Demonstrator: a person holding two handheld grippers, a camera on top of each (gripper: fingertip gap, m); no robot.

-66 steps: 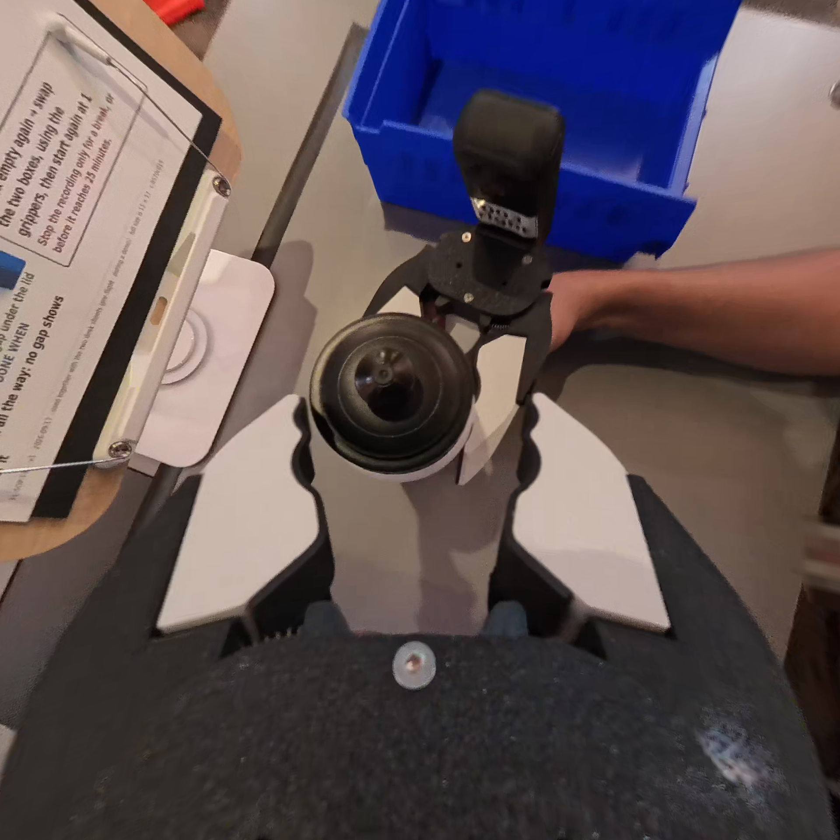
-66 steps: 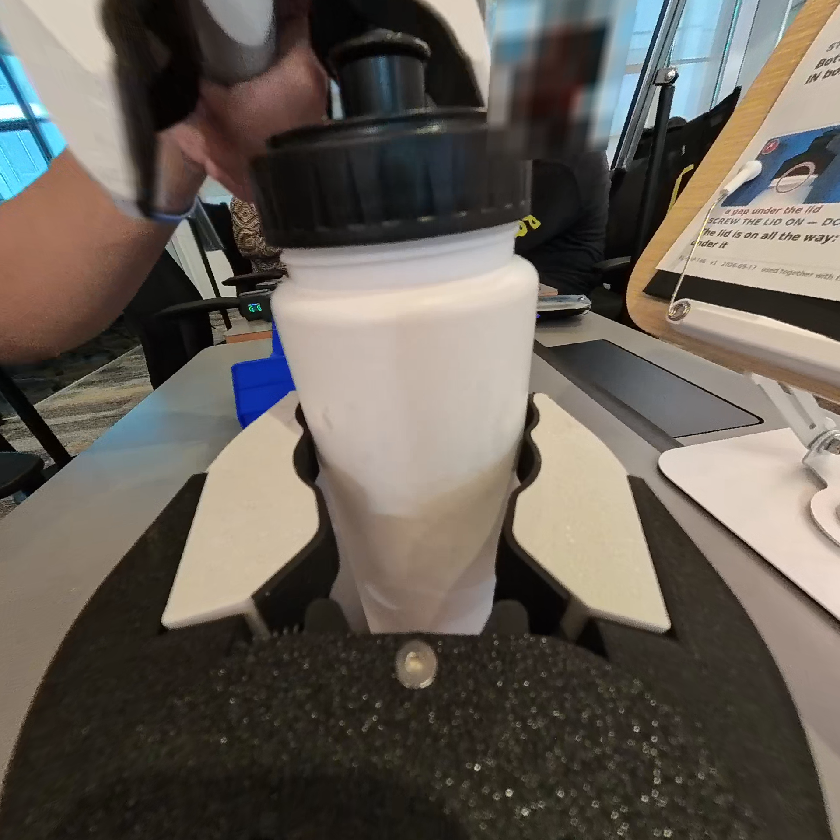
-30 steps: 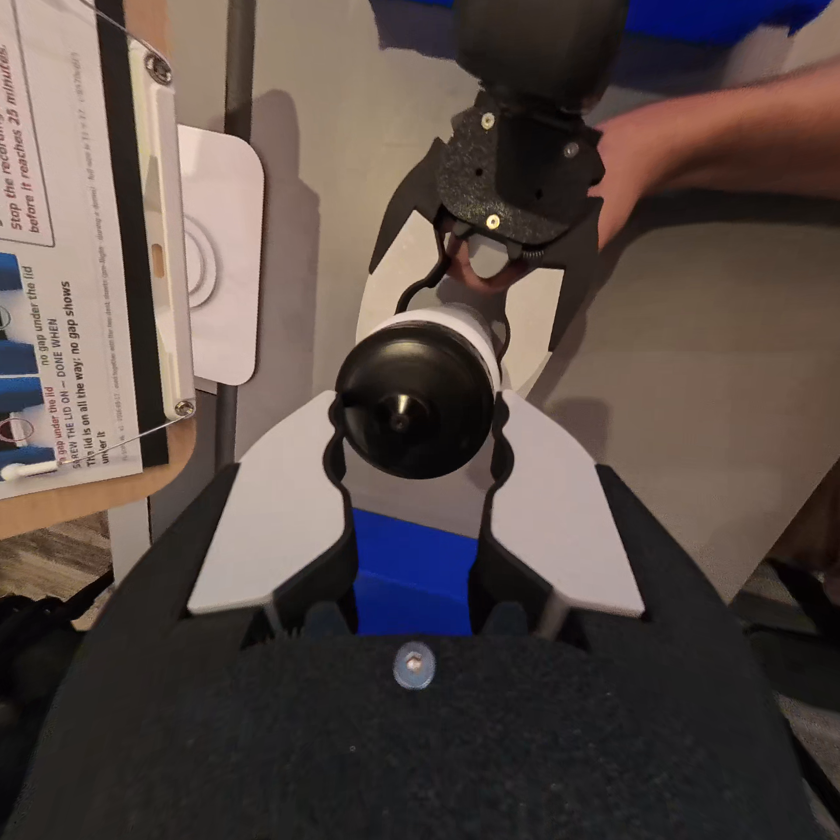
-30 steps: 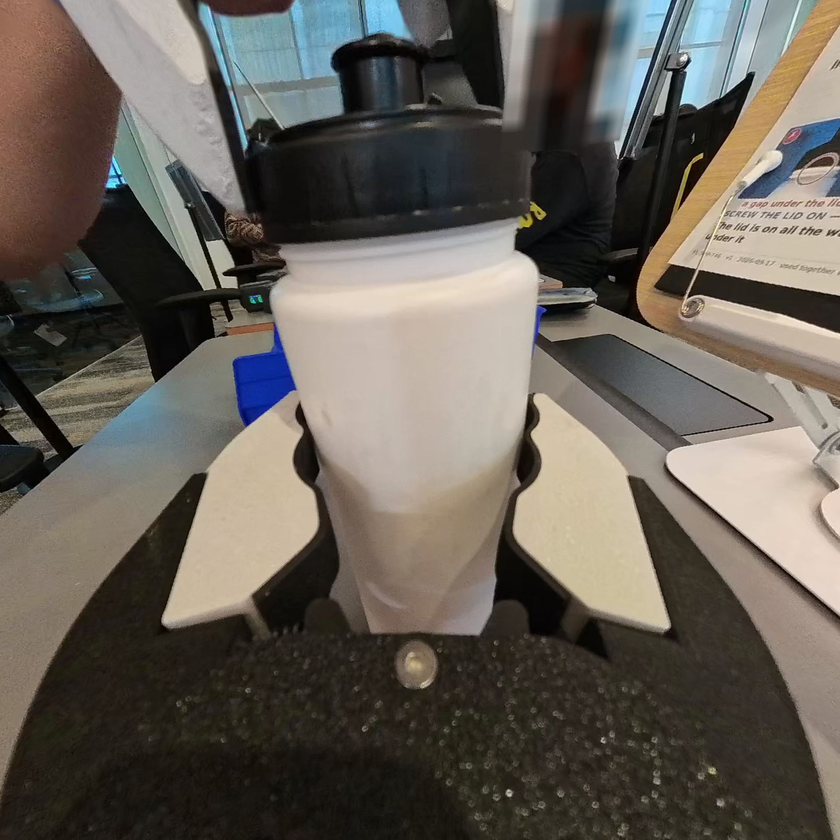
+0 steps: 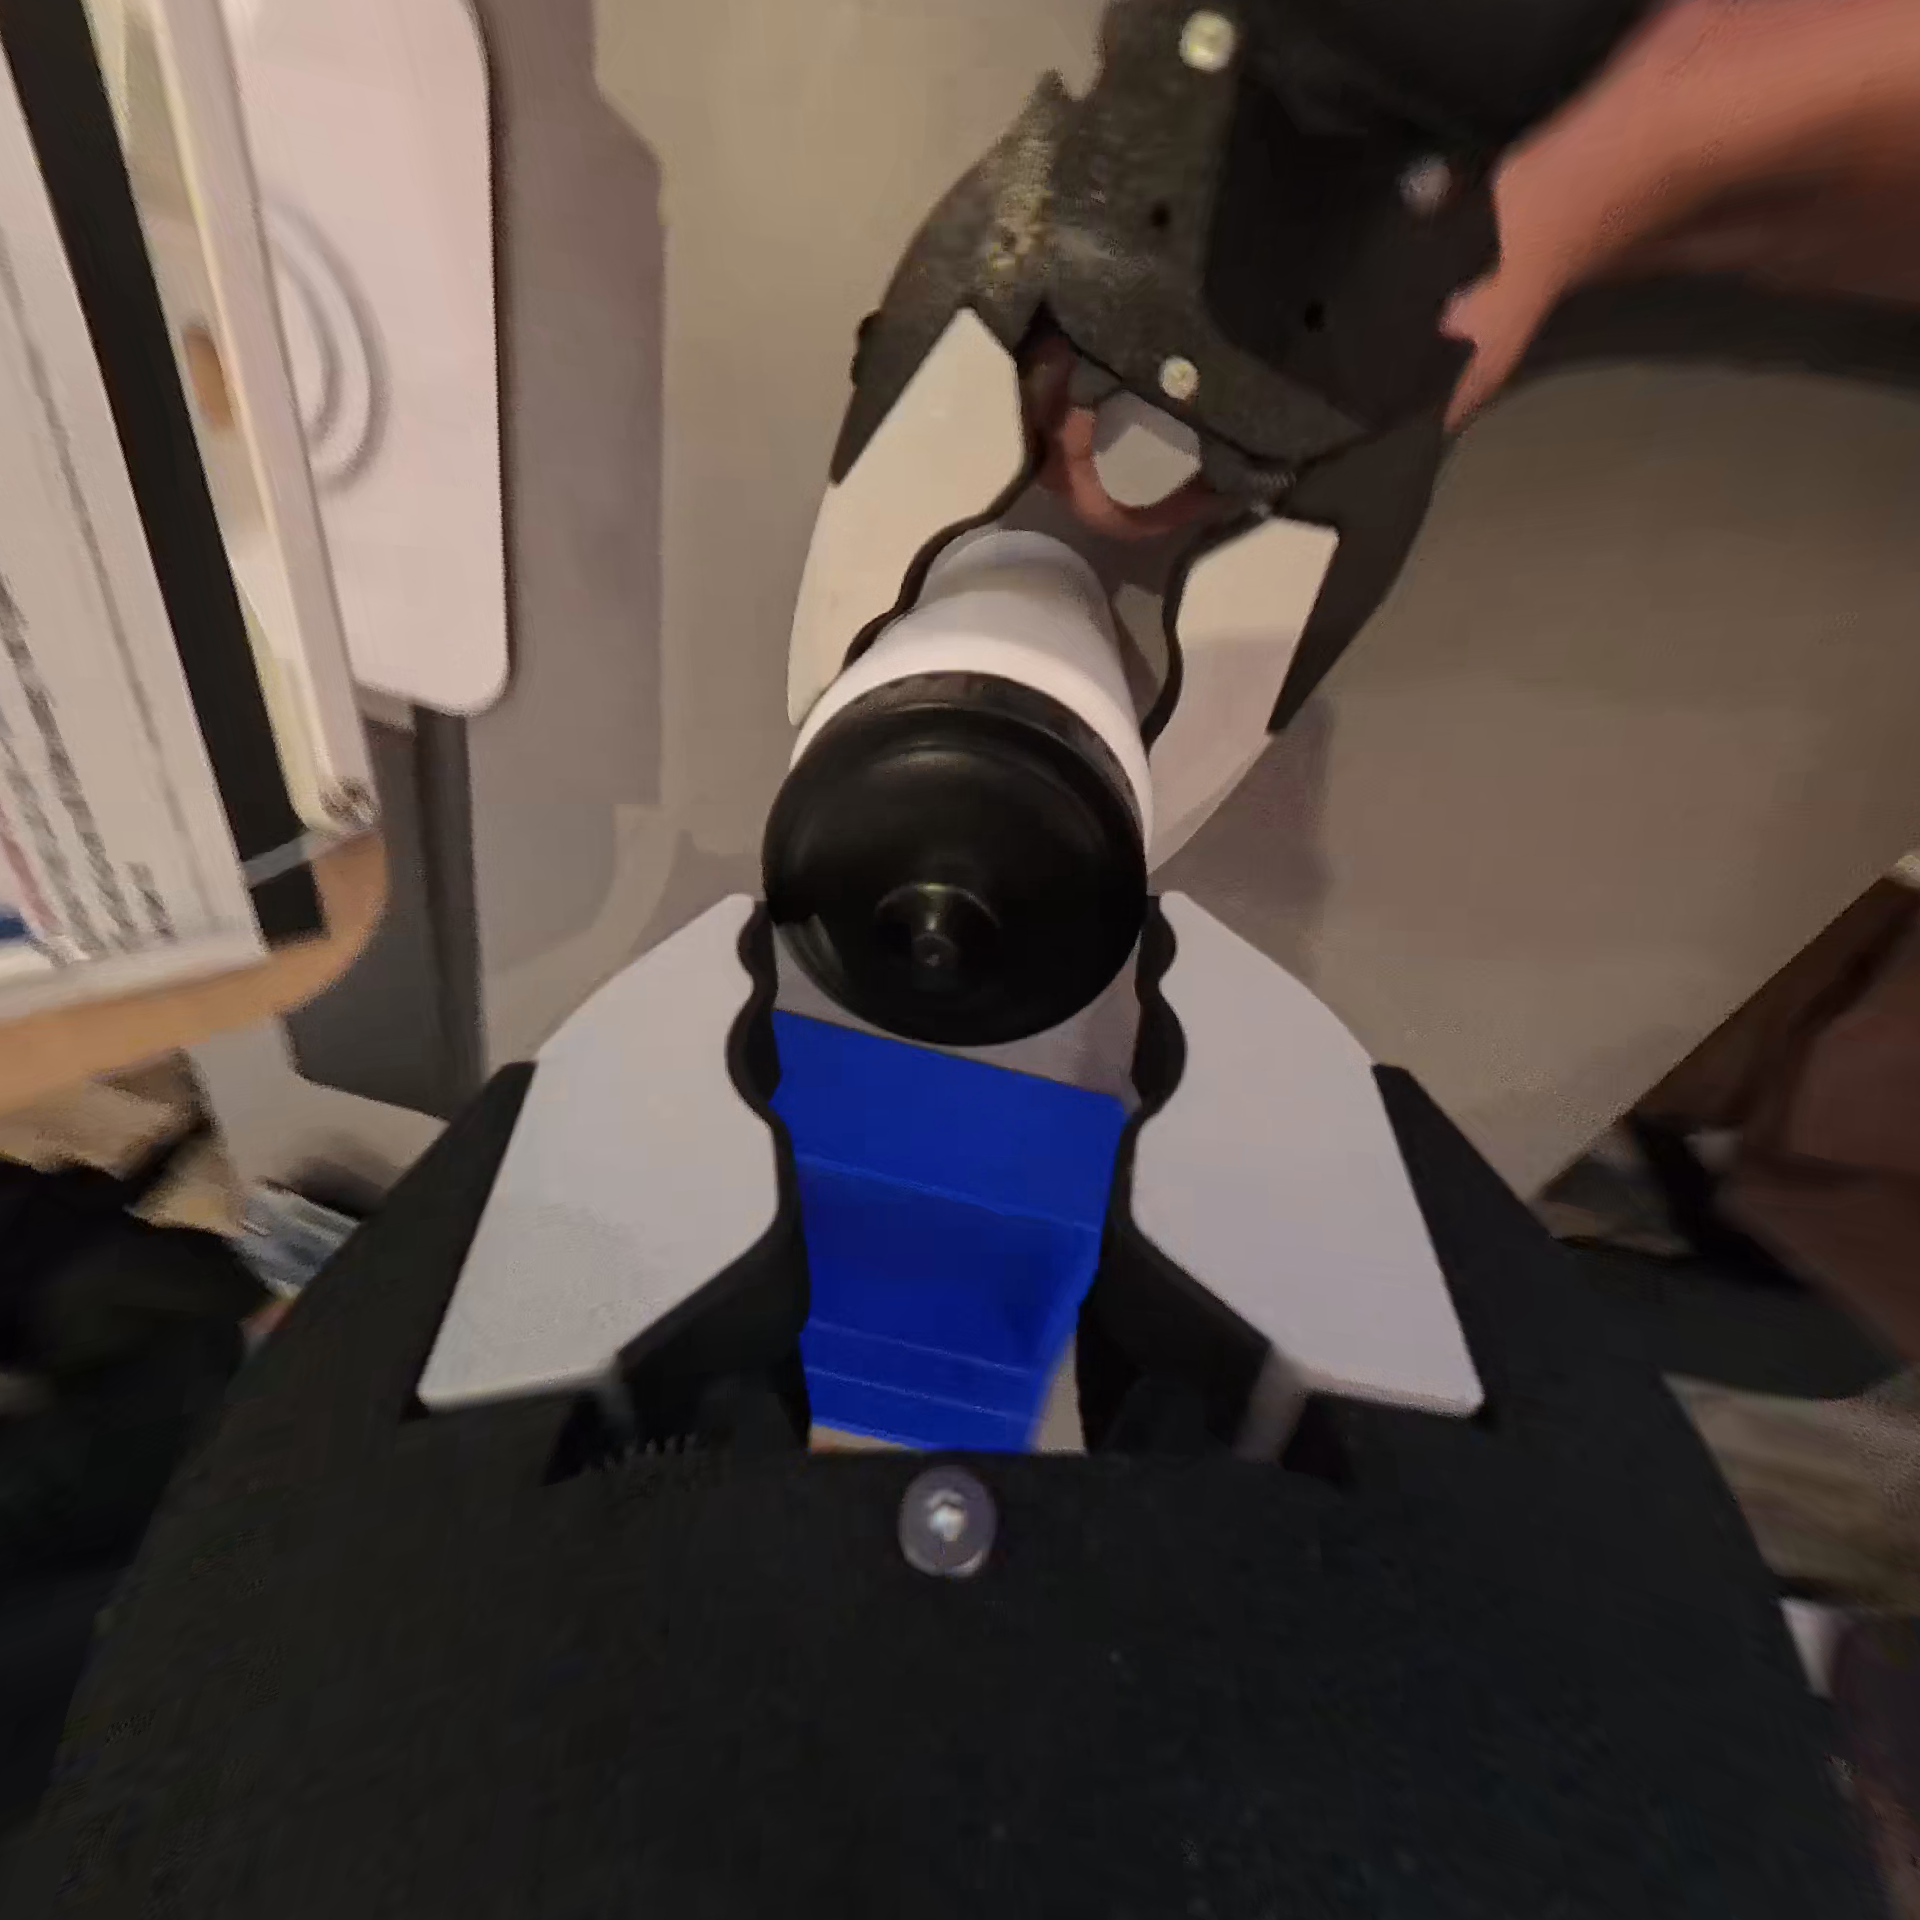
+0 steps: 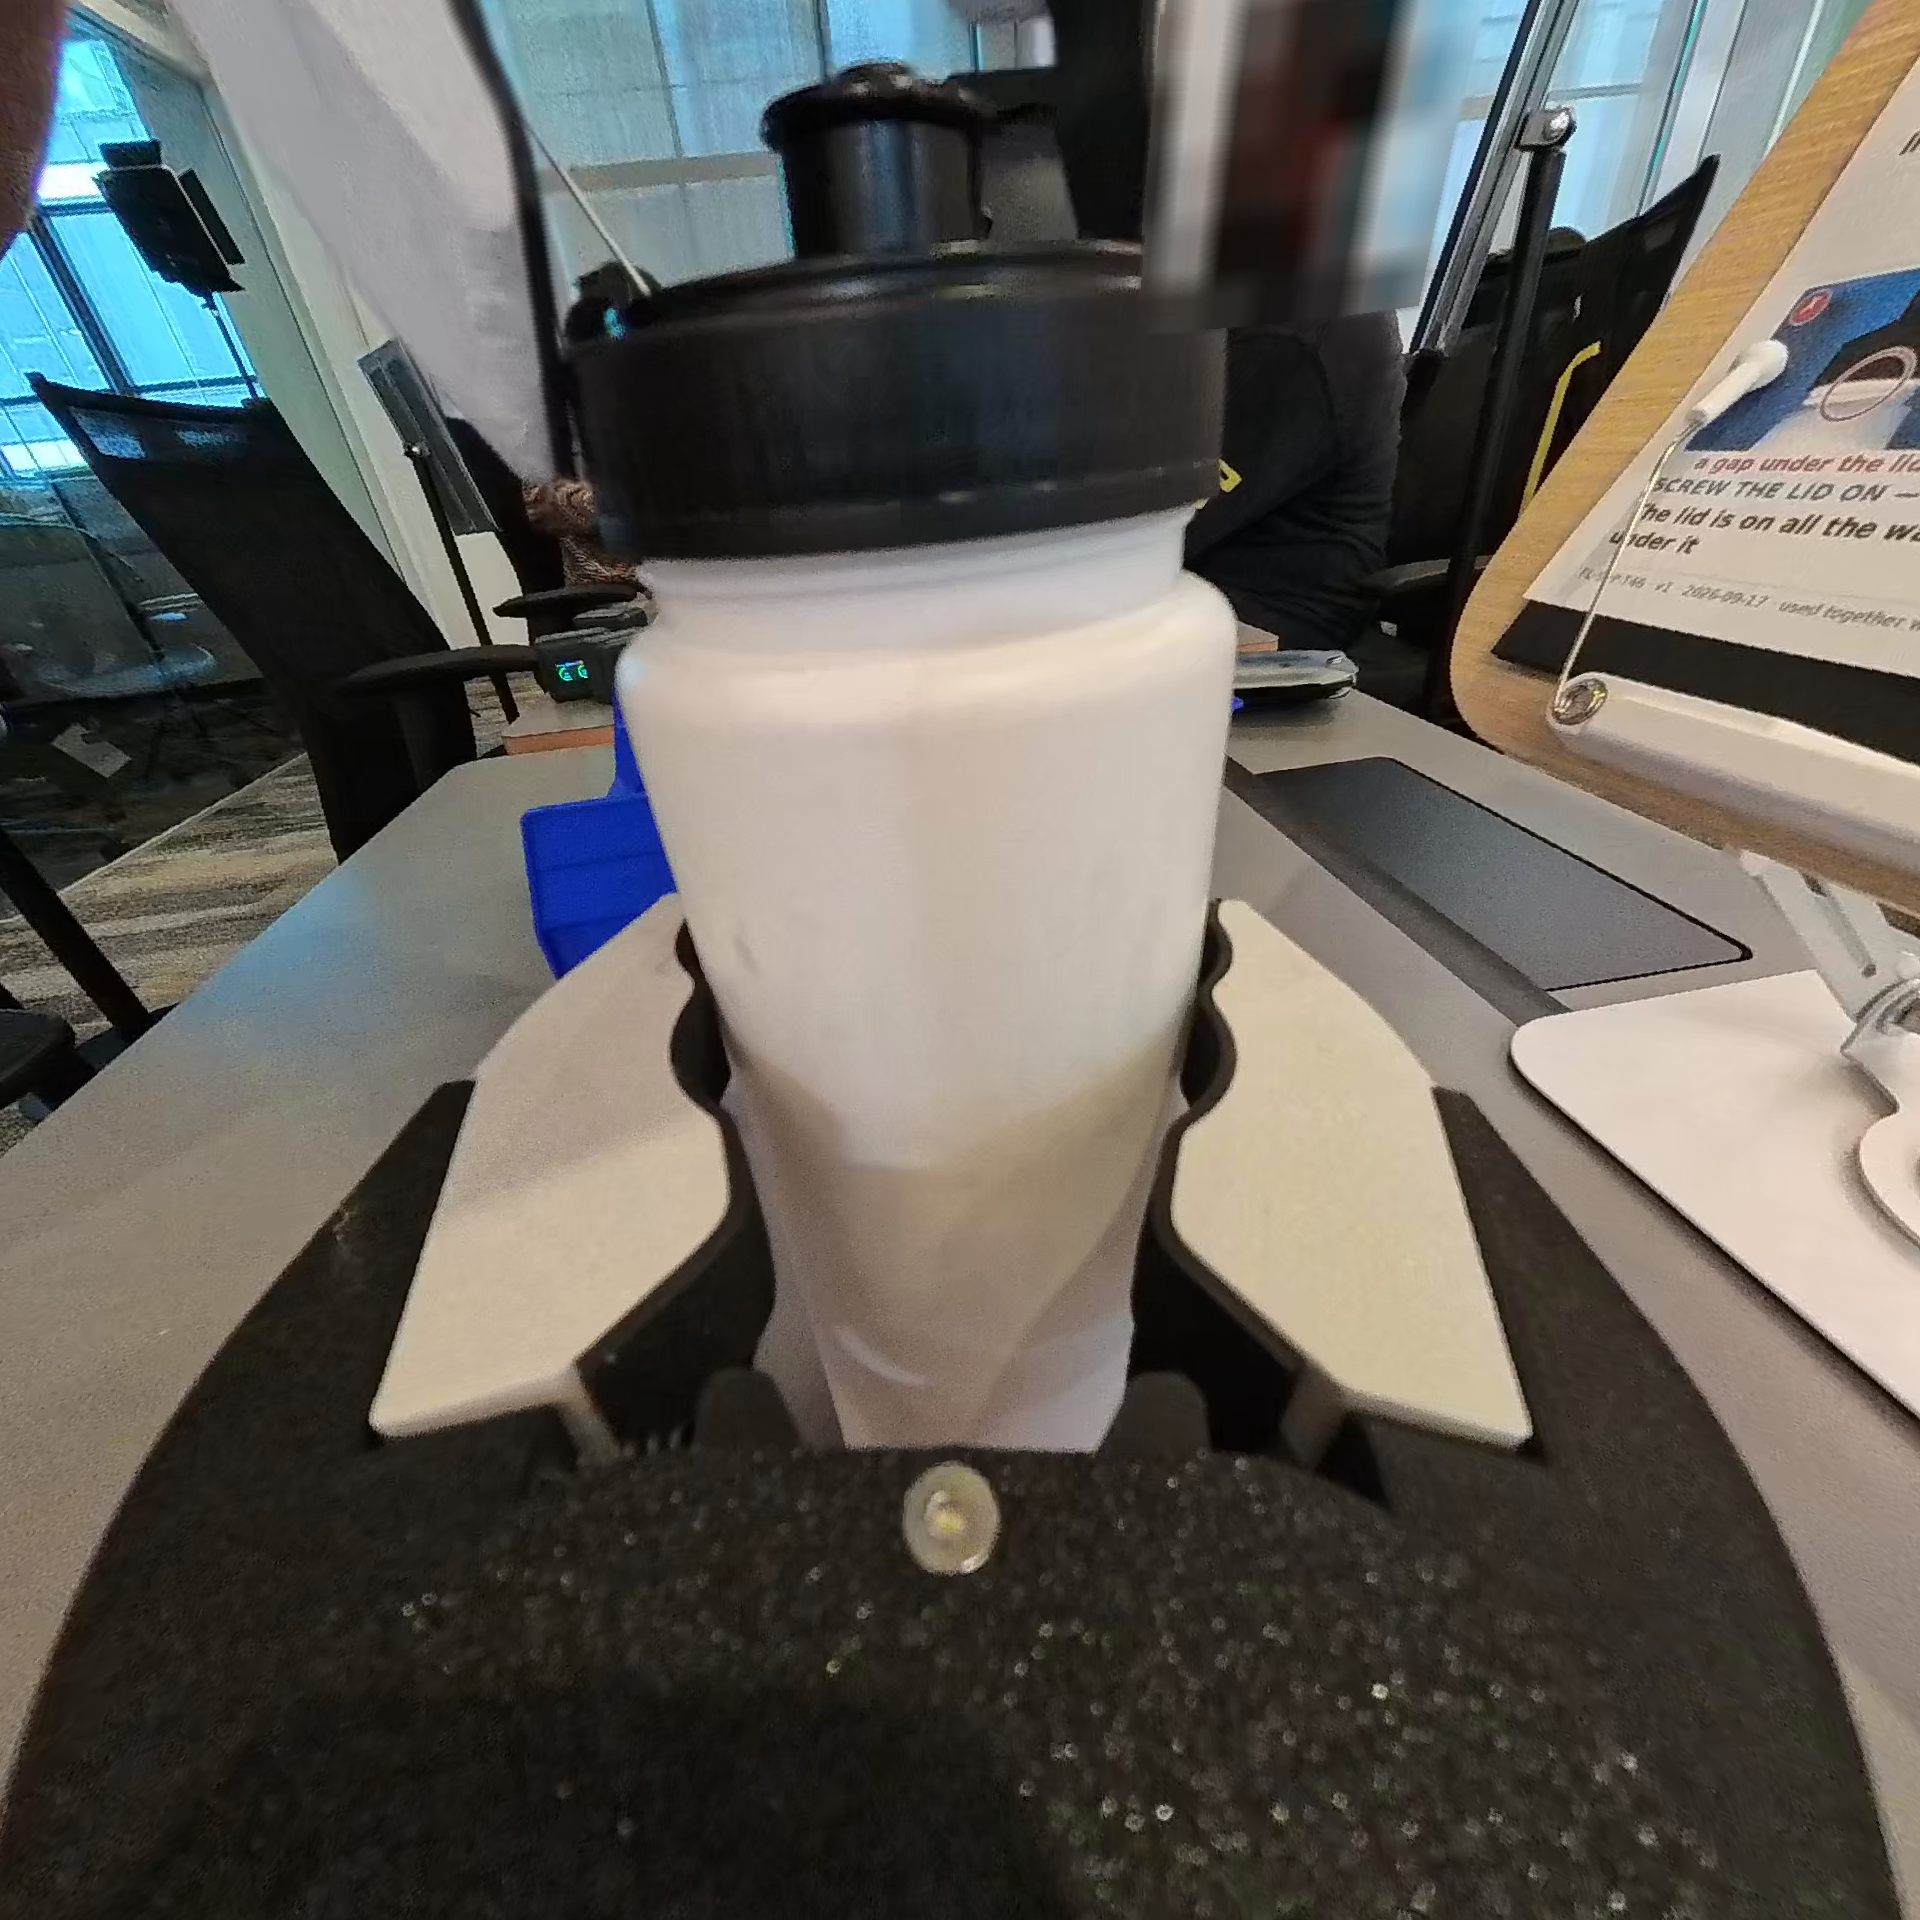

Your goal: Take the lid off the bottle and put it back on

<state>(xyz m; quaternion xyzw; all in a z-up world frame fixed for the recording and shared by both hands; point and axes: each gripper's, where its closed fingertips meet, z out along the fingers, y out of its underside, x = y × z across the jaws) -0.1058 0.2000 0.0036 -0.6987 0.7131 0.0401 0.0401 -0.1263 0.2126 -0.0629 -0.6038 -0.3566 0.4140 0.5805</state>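
We had the right gripper (image 6: 956,997) clamped on the white bottle (image 6: 925,831), upright above the grey table (image 6: 260,1039). Farther up, our left gripper (image 5: 951,935) pinched the black lid (image 5: 951,862), lid on the bottle. Blue bin (image 6: 582,873) behind, left.

- Left gripper (image 5: 951,935): matte black, grainy body, 1 silver screw dead centre, 2 pale grey fingers (image 5: 644,1143) edged with wavy black pads.
- Right gripper (image 6: 951,997): the same build, black speckled shell, silver screw, off-white fingers (image 6: 1340,1195).
- From the left view, its black housing shows silver screws.
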